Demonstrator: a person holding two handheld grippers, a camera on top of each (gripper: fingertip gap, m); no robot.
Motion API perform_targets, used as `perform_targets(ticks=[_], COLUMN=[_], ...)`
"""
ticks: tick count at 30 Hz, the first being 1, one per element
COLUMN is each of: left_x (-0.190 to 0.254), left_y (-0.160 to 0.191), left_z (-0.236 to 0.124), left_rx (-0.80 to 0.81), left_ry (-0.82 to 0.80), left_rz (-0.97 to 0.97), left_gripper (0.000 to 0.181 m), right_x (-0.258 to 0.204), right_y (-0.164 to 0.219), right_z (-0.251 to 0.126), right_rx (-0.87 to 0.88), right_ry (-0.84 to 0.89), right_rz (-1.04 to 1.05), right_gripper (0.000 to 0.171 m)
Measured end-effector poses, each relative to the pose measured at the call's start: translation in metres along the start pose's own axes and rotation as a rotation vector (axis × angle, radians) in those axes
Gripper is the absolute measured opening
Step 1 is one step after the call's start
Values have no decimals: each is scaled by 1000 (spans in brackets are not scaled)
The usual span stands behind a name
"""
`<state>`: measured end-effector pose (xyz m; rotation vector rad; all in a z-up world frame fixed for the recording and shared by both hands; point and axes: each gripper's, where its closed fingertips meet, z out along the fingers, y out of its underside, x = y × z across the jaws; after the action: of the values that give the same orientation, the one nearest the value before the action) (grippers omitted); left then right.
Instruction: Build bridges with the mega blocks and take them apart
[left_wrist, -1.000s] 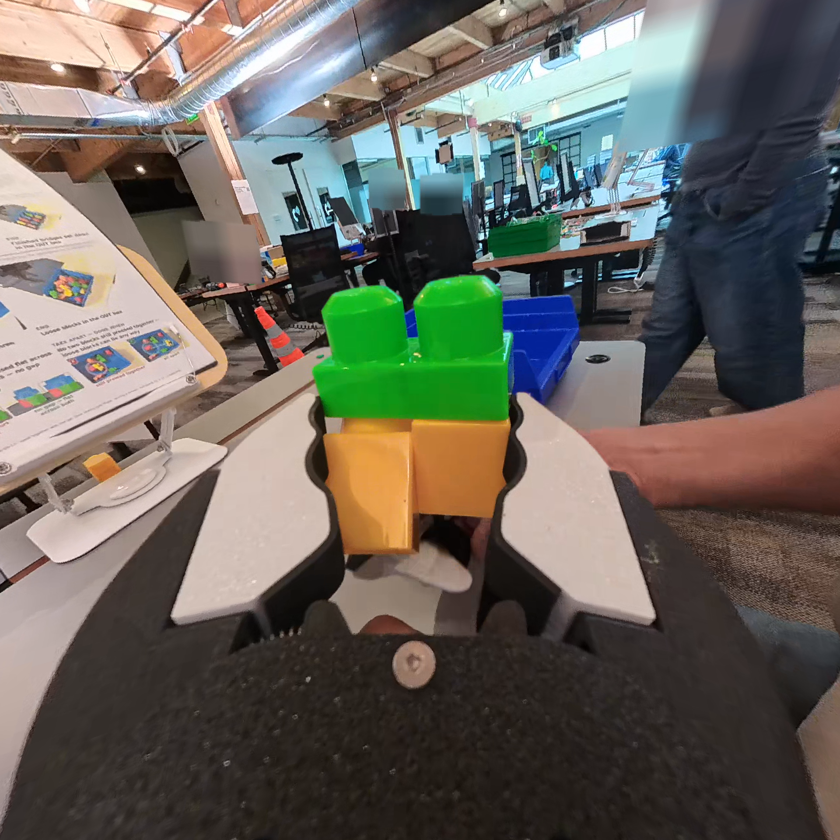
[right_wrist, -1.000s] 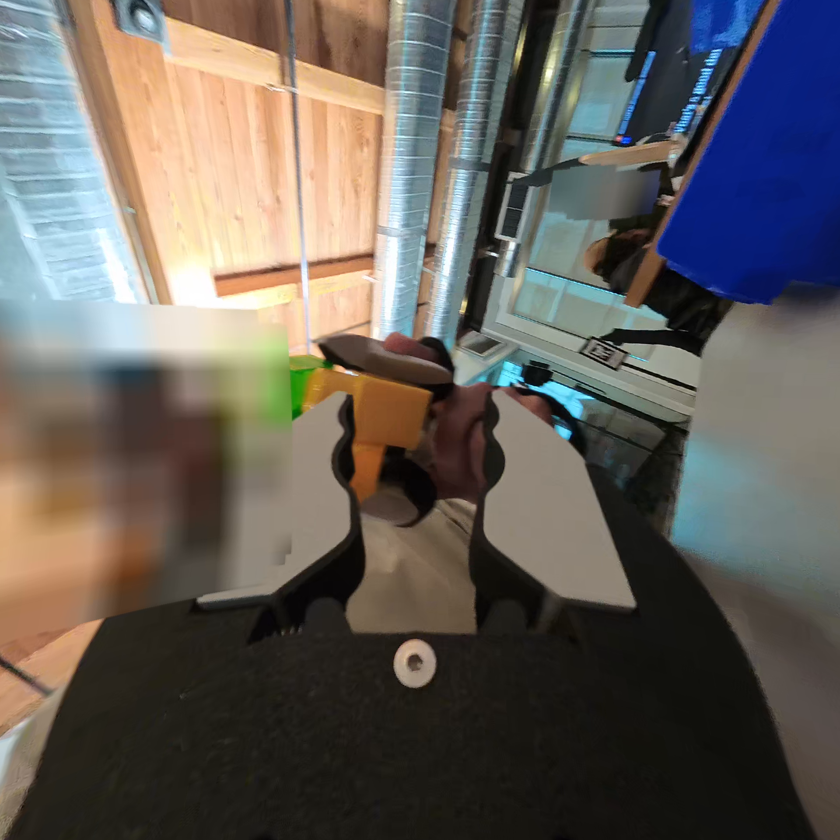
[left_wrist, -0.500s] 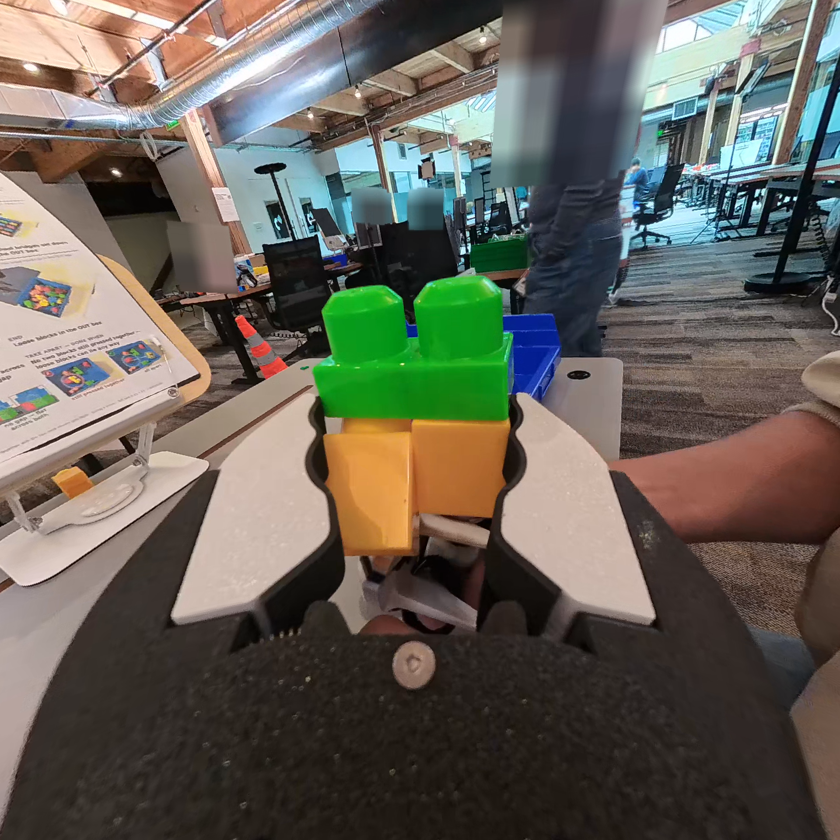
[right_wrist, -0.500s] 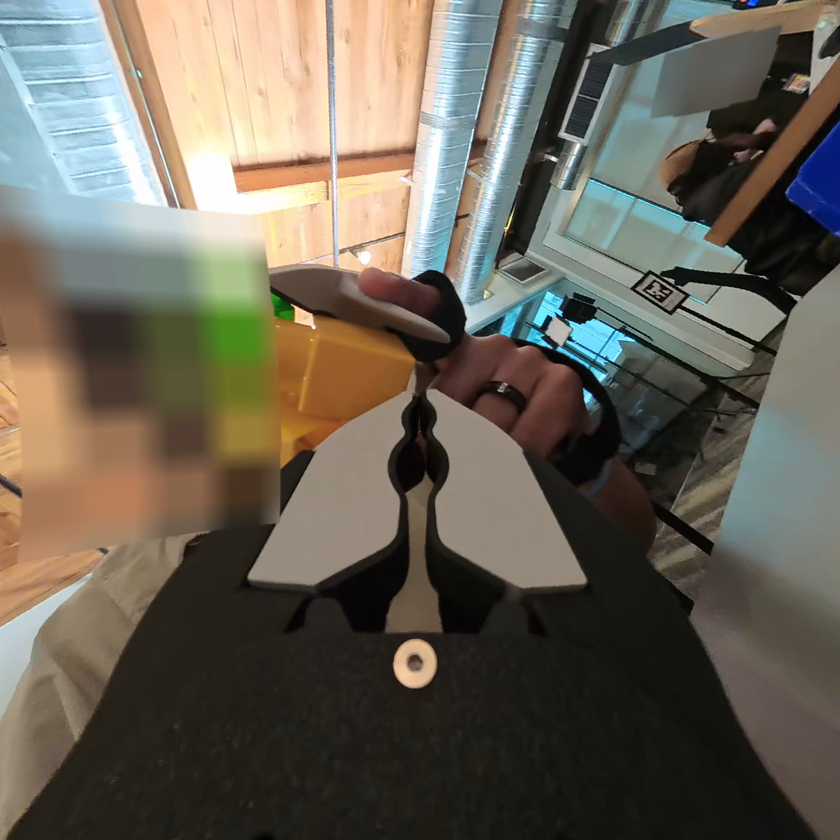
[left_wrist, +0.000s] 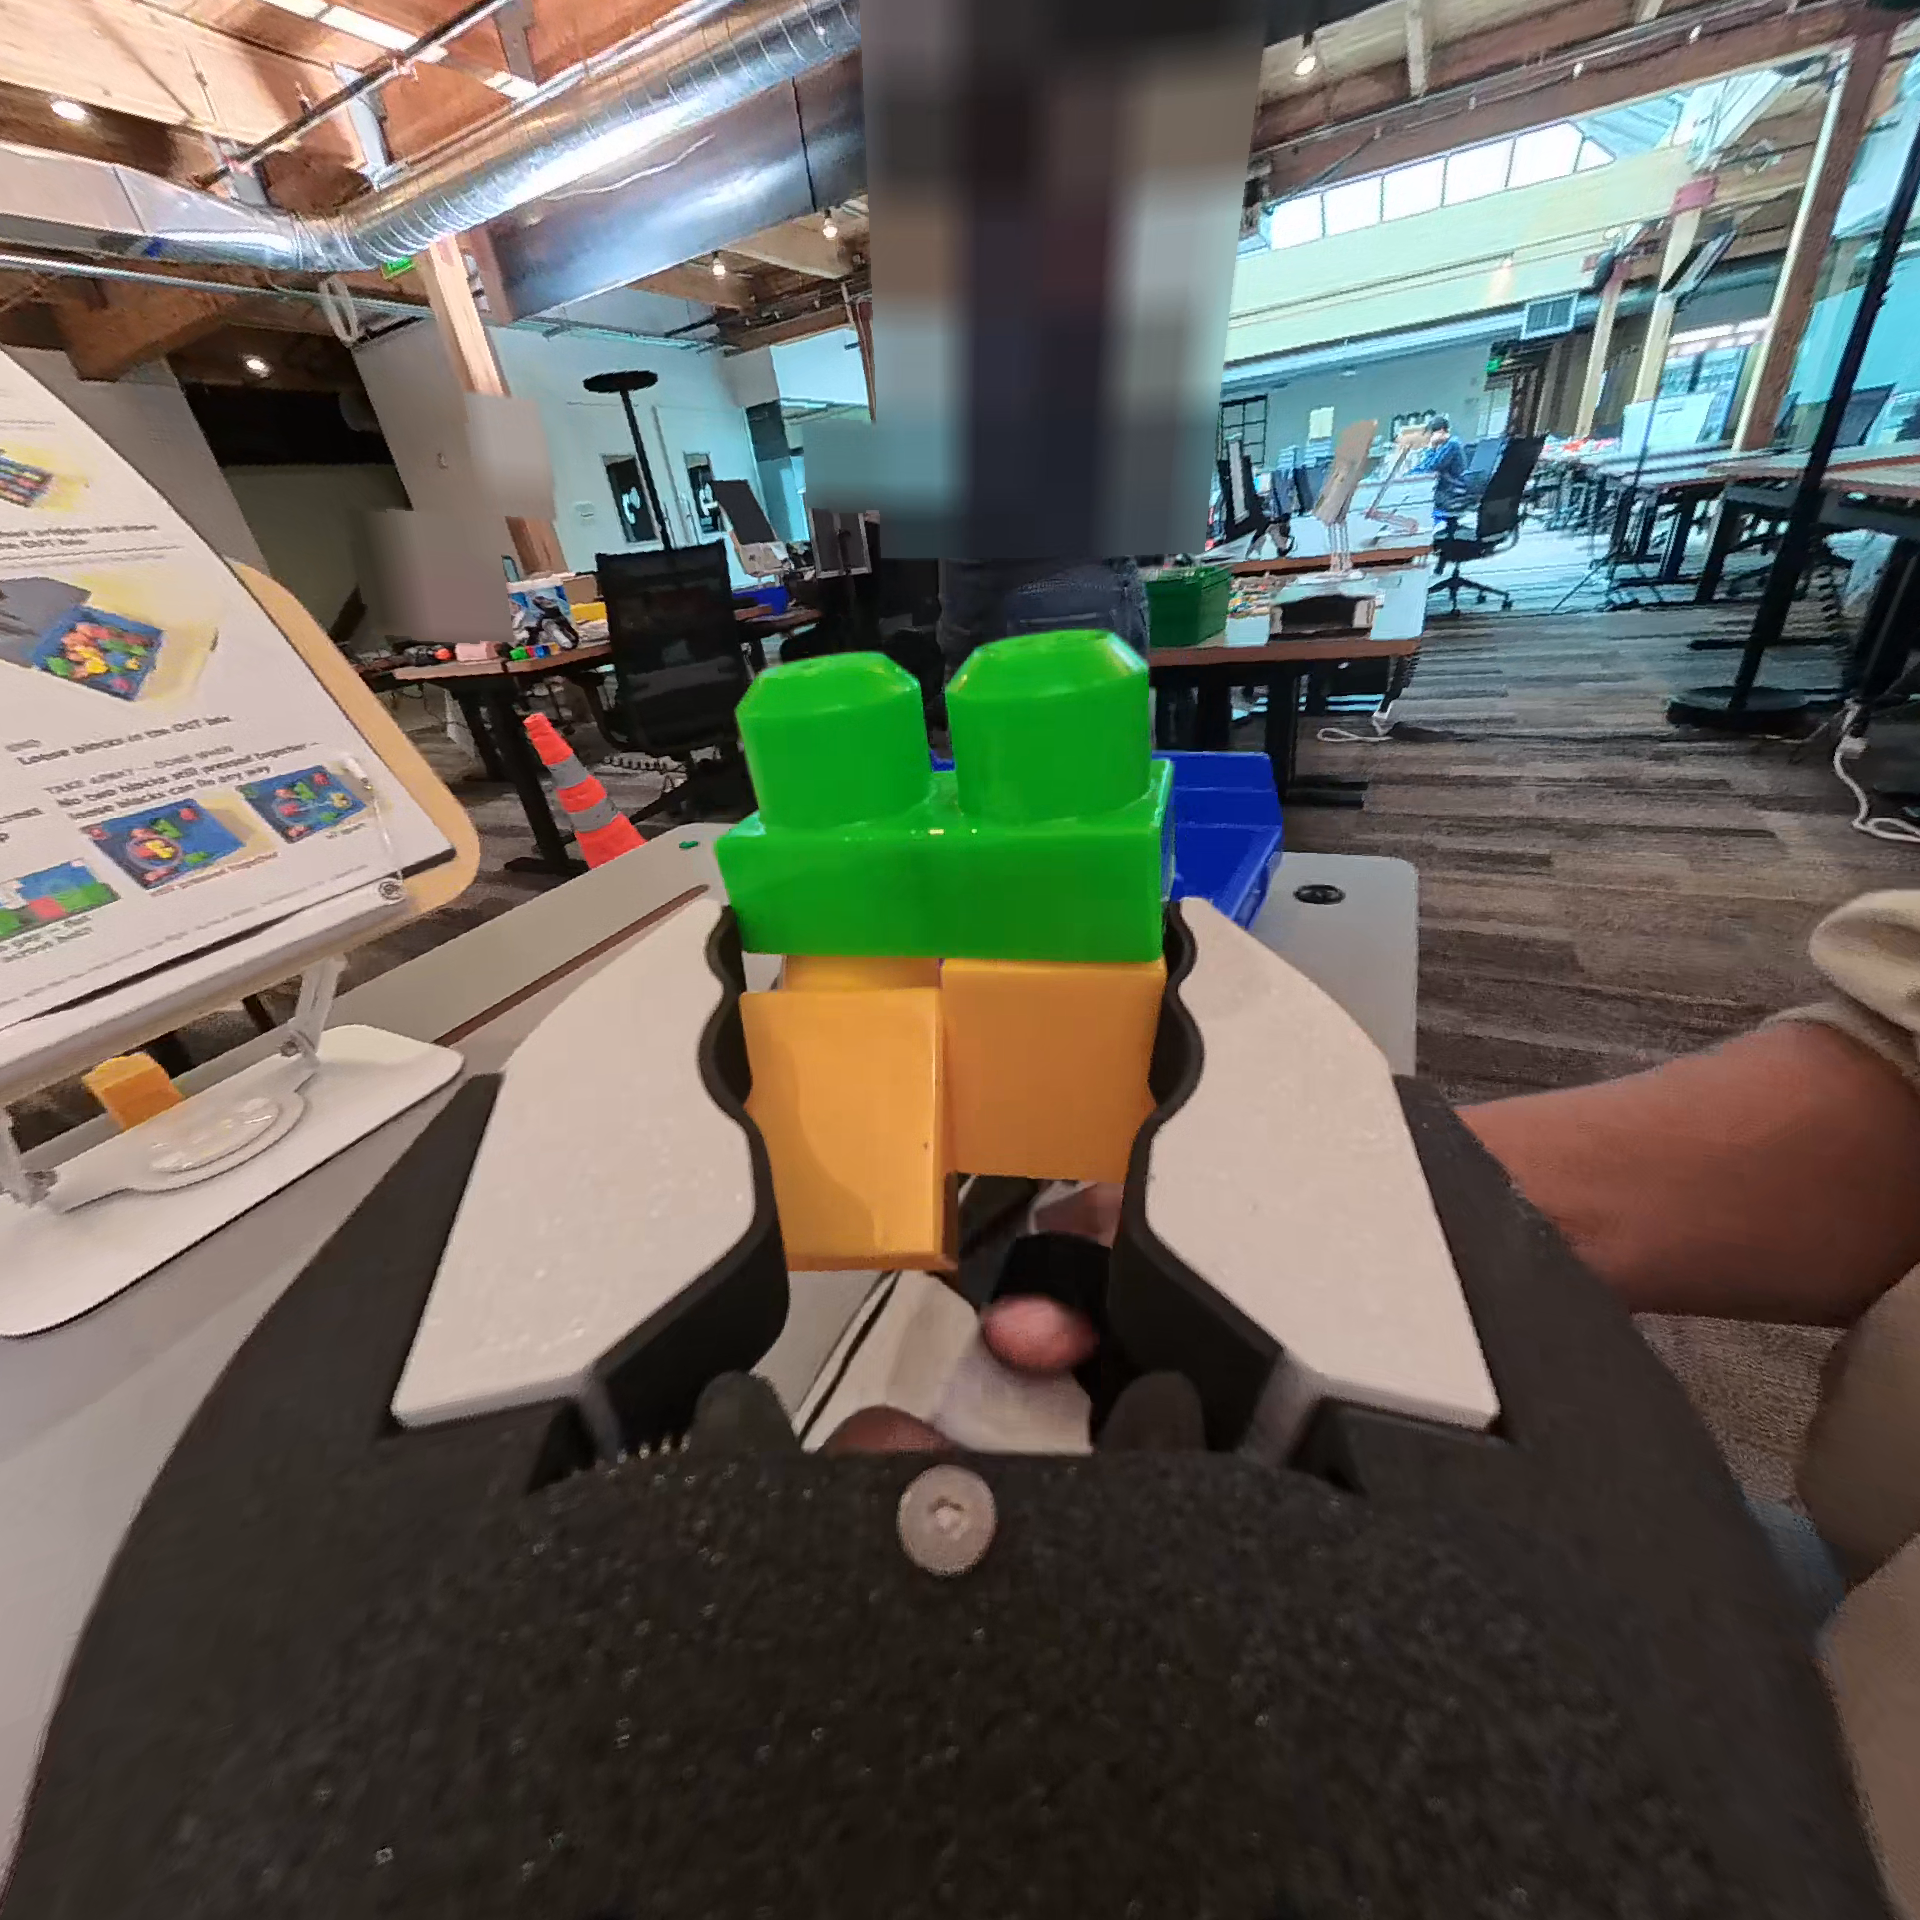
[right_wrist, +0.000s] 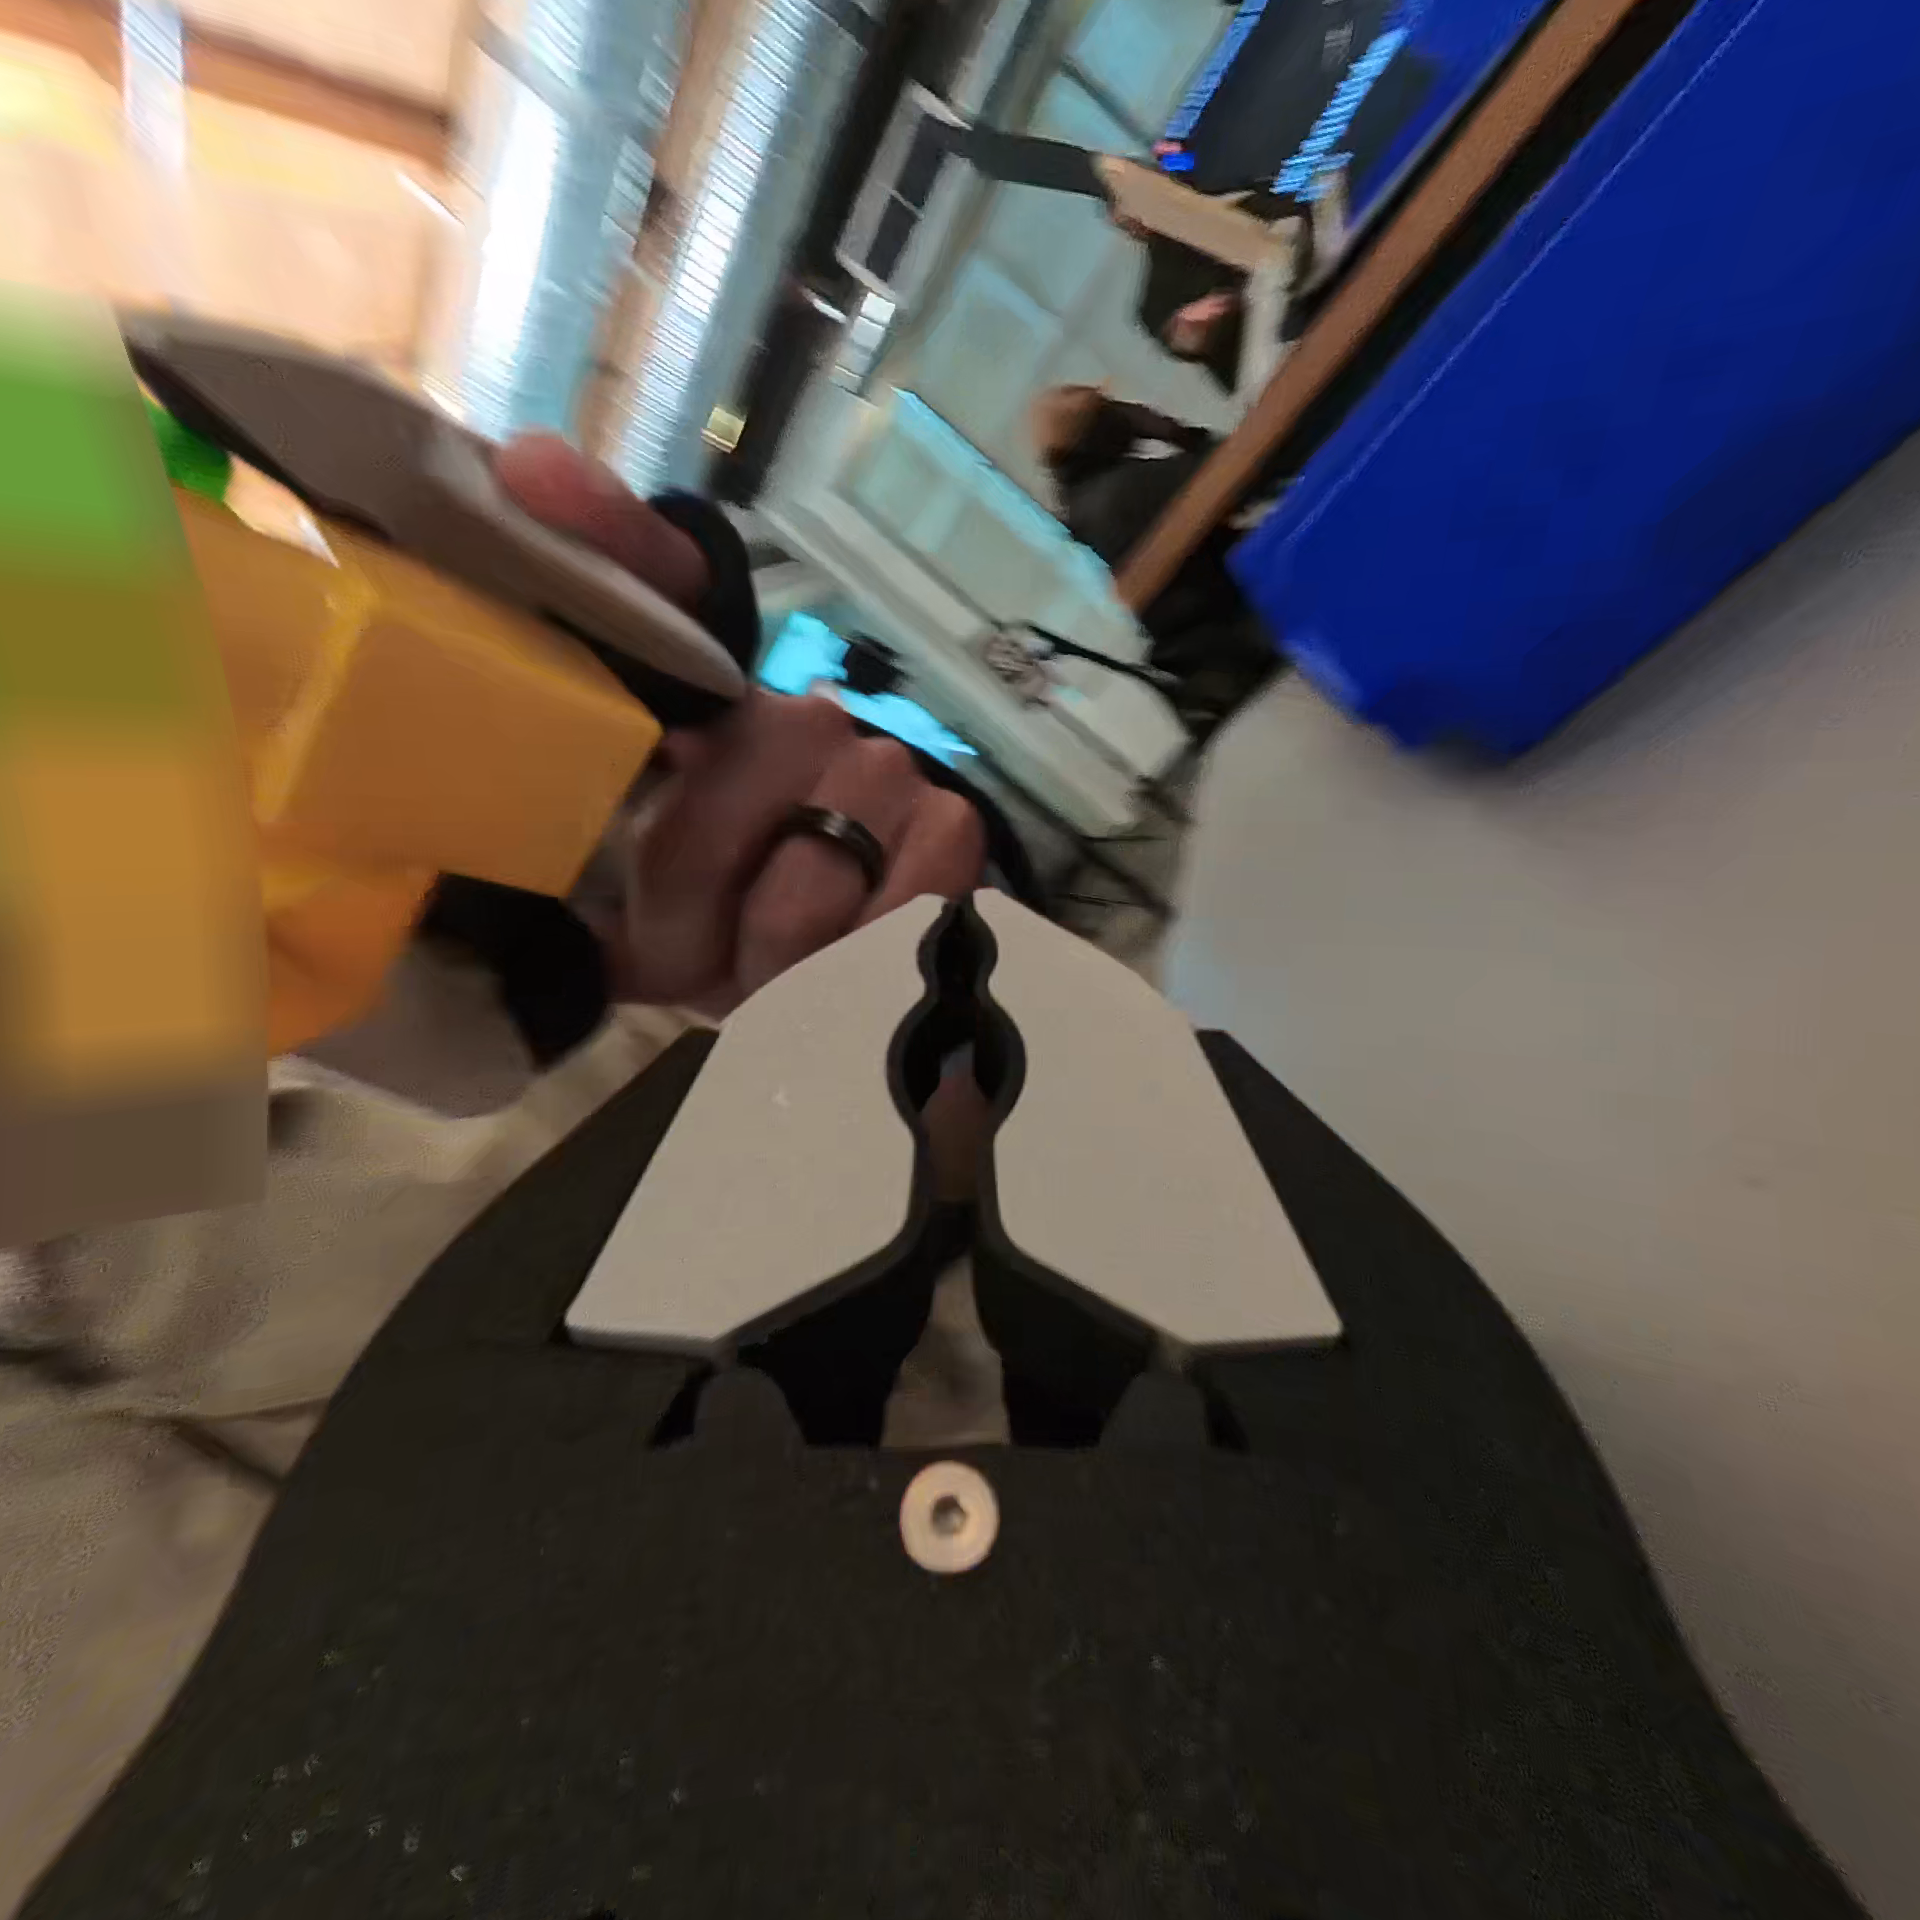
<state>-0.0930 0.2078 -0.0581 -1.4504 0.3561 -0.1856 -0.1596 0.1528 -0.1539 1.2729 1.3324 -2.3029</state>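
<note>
**Green-and-yellow stack held up, still to be split**

The left gripper (left_wrist: 951, 1049) holds a small assembly above the pale grey table (left_wrist: 1340, 966): a bright green two-stud plastic block (left_wrist: 940, 831) pressed onto chunky yellow plastic blocks (left_wrist: 1049, 1070). Its fingers close on the yellow part from either side, spread just to the width of the block. The right gripper (right_wrist: 961, 925) sits near and below, beside the hand (right_wrist: 790, 831) that holds the other tool; its fingers are pinched almost together with nothing between them. That view is blurred by motion.

A deep blue plastic bin (left_wrist: 1221, 831) stands at the far end of the table, and an illustrated instruction sheet on a stand (left_wrist: 197, 790) leans at the left, with a lone yellow block (left_wrist: 130, 1086) under it.

As I judge it, this piece is still joined, so pulling green from yellow remains. Whether other bridges are built or undone, I cannot tell.
</note>
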Motion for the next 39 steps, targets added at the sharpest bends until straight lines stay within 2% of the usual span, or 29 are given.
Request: perform_targets(ticks=[4, 6, 8, 12, 16, 25, 29, 39], left_x=[-26, -43, -58, -72, -79, -87, -87, -82], left_y=[12, 21, 29, 28, 26, 28, 26, 24], left_z=[7, 10, 15, 20, 22, 30, 32, 37], left_rx=[-57, -53, -40, 12, 33, 69, 96, 88], left_ry=[-8, 2, 17, 59, 67, 86, 103, 109], left_rz=[-21, -103, -198, -290, -299, -362, -397, -365], left_gripper=[76, 76, 76, 76, 76, 76, 76, 76], right_x=[27, 21, 17, 18, 14, 15, 18, 15], right_y=[-20, -30, -39, -48, -59, -76, -74, -82], right_z=[-16, -18, -17, -15, -19, -33, -30, -34], right_rx=[-25, 13, 74, 172, 257, 356, 334, 386], right_ry=[416, 445, 406, 241, 109, 76, 62, 43], right_rz=[-559, -719, -780, -620, -495, -475, -457, -445], right_gripper=[0, 0, 0, 0, 0, 0, 0, 0])
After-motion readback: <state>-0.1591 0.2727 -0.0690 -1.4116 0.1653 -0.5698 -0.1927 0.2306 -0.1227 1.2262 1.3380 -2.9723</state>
